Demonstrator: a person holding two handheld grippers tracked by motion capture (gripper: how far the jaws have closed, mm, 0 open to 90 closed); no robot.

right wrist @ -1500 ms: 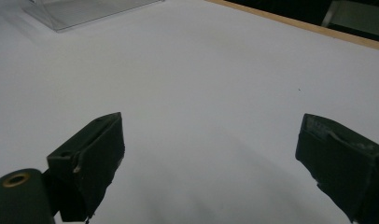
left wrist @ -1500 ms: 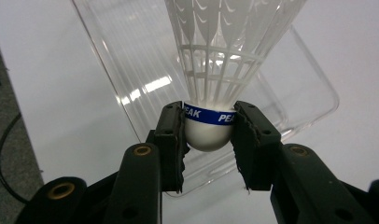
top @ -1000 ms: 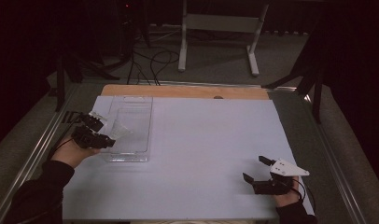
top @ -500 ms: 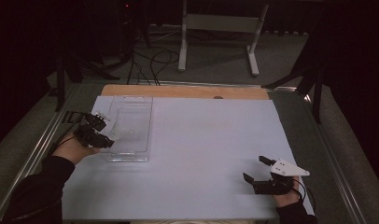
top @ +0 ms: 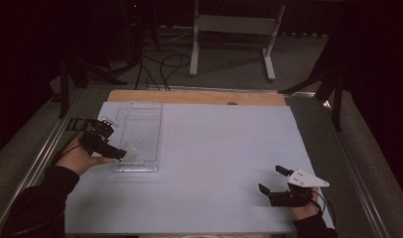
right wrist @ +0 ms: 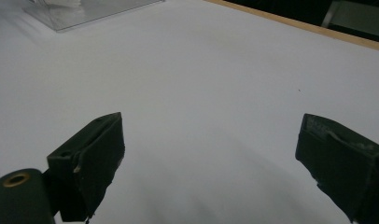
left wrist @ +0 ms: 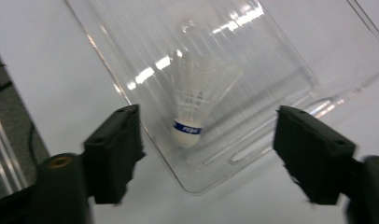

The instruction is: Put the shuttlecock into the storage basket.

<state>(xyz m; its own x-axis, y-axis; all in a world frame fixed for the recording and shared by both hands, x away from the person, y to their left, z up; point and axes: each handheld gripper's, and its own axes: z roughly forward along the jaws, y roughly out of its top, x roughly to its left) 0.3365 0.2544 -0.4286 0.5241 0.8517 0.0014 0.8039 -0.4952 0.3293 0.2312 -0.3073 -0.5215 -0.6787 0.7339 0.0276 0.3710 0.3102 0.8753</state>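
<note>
Here the shuttlecock point(left wrist: 194, 100) lay inside the clear tray point(top: 138, 136) at the left of the surface point(top: 214, 163), cork toward the near wall. The left hand-held gripper point(top: 116, 148) had just been opening, its jaws spread with nothing pinched. It was best drawn back gently, clear of the tray rim. The right hand-held gripper point(top: 272, 184) was spread and empty, near right.
</note>
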